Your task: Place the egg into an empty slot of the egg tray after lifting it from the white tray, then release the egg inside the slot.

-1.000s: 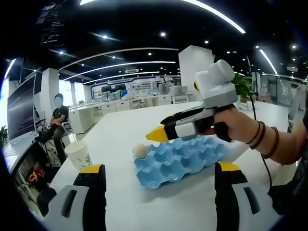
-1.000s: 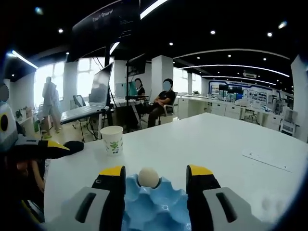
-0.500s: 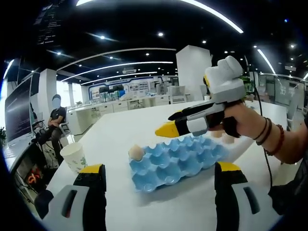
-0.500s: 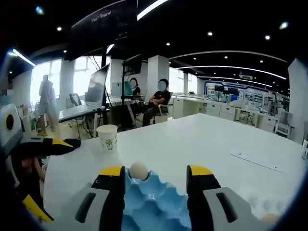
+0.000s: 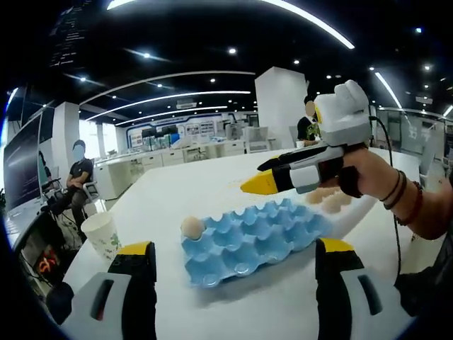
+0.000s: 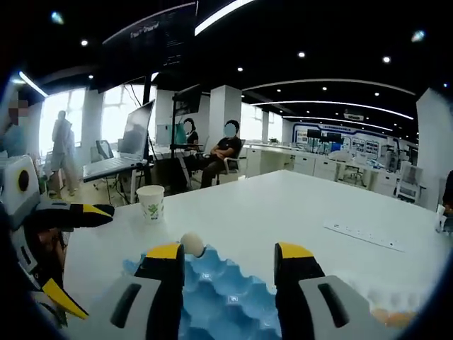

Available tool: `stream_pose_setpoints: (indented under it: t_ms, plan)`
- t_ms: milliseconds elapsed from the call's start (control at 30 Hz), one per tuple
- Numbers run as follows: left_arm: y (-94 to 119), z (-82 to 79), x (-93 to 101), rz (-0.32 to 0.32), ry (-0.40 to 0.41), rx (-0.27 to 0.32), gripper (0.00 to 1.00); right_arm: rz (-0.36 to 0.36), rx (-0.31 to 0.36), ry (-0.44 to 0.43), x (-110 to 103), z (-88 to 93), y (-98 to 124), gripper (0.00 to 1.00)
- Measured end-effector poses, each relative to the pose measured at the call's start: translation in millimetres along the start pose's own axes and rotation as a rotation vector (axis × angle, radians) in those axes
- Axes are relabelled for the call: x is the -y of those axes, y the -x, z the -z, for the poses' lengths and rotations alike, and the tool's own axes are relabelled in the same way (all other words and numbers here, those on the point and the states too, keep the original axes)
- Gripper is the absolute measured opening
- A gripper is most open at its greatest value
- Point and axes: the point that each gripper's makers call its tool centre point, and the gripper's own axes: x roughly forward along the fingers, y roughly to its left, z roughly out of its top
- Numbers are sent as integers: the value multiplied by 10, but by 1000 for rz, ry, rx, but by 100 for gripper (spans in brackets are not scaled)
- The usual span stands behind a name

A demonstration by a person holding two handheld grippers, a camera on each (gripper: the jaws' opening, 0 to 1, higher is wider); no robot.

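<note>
Your right gripper (image 6: 228, 283) is spread wide w/ nothing between its jaws; the egg (image 6: 192, 243) sits in a corner slot of the blue egg tray (image 6: 226, 301), just past the tip of the jaw on the view's left, not touching it. In the left gripper view the right gripper (image 5: 258, 184) hangs above the tray (image 5: 248, 237), apart from the egg (image 5: 191, 227). Your left gripper (image 5: 237, 283) is also wide open, empty, short of the tray. More eggs (image 5: 327, 198) lie behind, under your hand (image 5: 368, 177). Paper cup (image 5: 102, 235) stands on the table (image 5: 205, 191).

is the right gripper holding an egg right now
No, the right gripper is open with nothing between its jaws; one egg sits in the blue egg tray.
</note>
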Motion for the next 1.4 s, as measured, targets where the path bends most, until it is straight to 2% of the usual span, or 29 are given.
stream_pose_setpoints:
  t_ms: [367,700,867,1400]
  plan:
    - [-39,28,144,30,-11,-1,95,45,2,-9,146,96,250,53]
    - [-79,23,230,44,-23,4,95,118,4,-28,401,142,419,53]
    - [-91,41,260,49,-35,-2,95,183,-11,-58,582,248,558,56]
    - [-141,18,293,65,-30,6,96,286,-44,-120,964,467,812,56]
